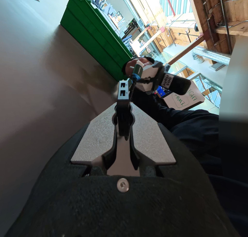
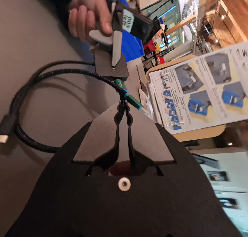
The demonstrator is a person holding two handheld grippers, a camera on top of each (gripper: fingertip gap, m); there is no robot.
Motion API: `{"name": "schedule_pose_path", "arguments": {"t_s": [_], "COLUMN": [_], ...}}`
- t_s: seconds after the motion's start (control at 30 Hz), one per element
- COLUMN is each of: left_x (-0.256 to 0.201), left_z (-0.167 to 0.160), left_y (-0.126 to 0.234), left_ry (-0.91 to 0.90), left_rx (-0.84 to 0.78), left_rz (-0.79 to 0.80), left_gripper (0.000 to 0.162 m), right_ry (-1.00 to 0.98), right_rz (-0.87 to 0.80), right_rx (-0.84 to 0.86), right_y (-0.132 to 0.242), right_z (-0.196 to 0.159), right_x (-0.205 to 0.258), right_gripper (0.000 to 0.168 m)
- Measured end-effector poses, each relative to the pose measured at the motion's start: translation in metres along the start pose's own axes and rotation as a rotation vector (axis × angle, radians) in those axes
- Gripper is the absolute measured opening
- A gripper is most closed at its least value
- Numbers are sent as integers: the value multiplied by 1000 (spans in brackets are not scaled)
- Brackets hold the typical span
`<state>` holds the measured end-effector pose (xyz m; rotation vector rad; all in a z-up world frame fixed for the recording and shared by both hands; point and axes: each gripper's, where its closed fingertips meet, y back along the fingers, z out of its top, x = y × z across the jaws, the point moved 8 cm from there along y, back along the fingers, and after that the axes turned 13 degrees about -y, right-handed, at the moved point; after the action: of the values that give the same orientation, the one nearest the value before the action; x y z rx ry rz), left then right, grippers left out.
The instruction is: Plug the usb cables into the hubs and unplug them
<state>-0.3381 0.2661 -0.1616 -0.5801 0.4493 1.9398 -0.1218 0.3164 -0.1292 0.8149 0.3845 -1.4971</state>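
We see a grey table [image 1: 40, 69]. A green bin [image 1: 94, 42] sits on it; a black cable [image 2: 26, 136] loops well away from that bin.

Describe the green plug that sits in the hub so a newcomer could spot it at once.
Start at the flat dark hub clamped in the left gripper. The green plug sits in its edge; its twin hangs unplugged beside the right gripper.

one hub [image 2: 111, 64], two cables [image 2: 40, 74], two green plugs [image 2: 119, 84]

Workshop loft: timber ceiling beams [image 1: 201, 6], silver duct [image 1: 210, 55] (exposed), green crate [image 1: 94, 33].
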Motion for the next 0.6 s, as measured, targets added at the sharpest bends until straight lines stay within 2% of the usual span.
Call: {"name": "schedule_pose_path", "arguments": {"t_s": [0.07, 0.2, 0.37, 0.53, 0.6], "left_x": [2, 0, -5, -7, -7], "left_z": [-2, -2, -6, -5, -6], "left_y": [-1, -1, -6, -6, -6], "left_ry": [7, 10, 40, 63, 64], "left_rx": [10, 13, 21, 3, 16], "left_rz": [5, -23, -127, -177, -179], "left_gripper": [11, 11, 11, 11, 11], "right_ry": [98, 43, 40, -7, 59], "right_rz": [29, 120, 20, -11, -36], "right_rx": [47, -12, -53, -110, -116], "right_y": [1, 3, 4, 5, 5], "right_z": [9, 12, -5, -6, -7], "right_x": [0, -7, -7, -3, -2], "right_gripper": [1, 1, 1, 1, 1]}}
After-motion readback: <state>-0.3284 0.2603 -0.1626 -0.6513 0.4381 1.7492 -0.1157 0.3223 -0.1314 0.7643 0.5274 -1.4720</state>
